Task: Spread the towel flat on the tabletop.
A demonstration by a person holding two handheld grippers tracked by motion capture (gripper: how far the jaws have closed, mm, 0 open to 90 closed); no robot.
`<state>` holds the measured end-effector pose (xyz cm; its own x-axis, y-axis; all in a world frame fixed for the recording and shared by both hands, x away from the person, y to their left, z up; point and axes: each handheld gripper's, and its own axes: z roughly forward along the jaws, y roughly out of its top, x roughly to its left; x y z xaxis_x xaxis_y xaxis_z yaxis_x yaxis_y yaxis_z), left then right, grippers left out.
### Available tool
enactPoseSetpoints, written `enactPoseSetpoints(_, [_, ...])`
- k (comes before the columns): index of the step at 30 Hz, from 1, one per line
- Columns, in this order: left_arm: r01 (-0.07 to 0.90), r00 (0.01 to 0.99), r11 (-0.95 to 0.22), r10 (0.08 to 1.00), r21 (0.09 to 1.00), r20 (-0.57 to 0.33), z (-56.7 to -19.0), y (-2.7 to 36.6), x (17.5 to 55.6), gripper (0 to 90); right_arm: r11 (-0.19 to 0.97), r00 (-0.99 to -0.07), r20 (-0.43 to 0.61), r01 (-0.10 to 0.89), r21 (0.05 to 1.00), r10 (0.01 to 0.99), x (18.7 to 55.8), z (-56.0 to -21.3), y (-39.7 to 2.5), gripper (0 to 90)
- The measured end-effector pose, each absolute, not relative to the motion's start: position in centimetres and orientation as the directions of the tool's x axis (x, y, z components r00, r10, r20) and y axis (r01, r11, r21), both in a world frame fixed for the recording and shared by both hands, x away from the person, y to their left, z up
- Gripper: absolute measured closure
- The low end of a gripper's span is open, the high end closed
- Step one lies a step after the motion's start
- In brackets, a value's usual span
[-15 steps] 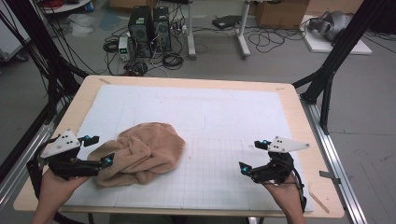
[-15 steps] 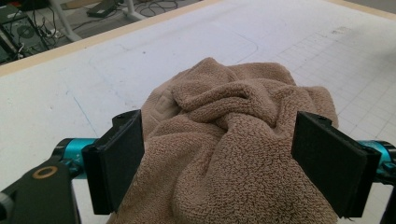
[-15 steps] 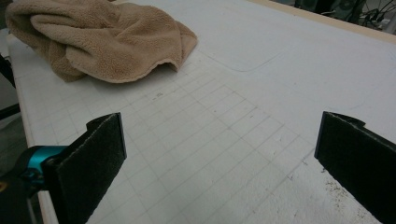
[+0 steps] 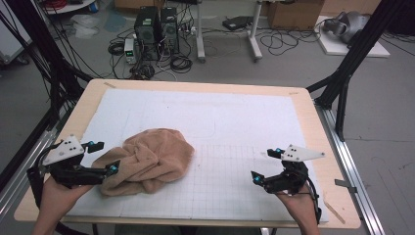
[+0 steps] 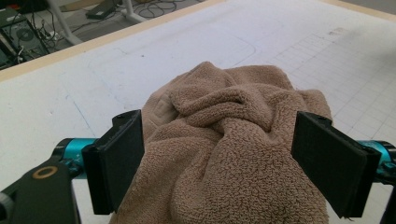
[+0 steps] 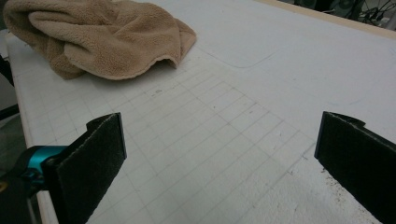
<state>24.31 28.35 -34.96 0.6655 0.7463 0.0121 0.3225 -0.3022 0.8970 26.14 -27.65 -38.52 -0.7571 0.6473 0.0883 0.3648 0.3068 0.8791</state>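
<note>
A crumpled tan towel (image 4: 147,159) lies in a heap on the front left of the white gridded mat (image 4: 235,122). My left gripper (image 4: 105,157) is at the towel's left edge, open, one jaw on either side of the cloth. In the left gripper view the towel (image 5: 224,140) bulges between the wide-apart pads (image 5: 116,158) of the left gripper (image 5: 219,121), which do not press it. My right gripper (image 4: 264,165) hovers open over the front right of the mat, well apart from the towel. The right gripper view shows the right gripper (image 6: 222,126) with bare grid between its jaws and the towel (image 6: 102,37) farther off.
The mat covers a wooden table (image 4: 313,122) with a narrow bare rim. Black frame posts (image 4: 350,63) stand at the table's far corners. Computers and cables (image 4: 156,34) are on the floor behind the table.
</note>
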Motion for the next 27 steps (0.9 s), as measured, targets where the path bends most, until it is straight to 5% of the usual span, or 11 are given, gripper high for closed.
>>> enactPoseSetpoints(27, [0.305, 0.679, -0.313, 0.734, 0.900, 0.025, -34.9, 27.9, 23.7, 17.2, 0.332, -0.781, 0.072, 0.345, 0.878, 0.621, 26.2, -38.0, -25.8, 0.9])
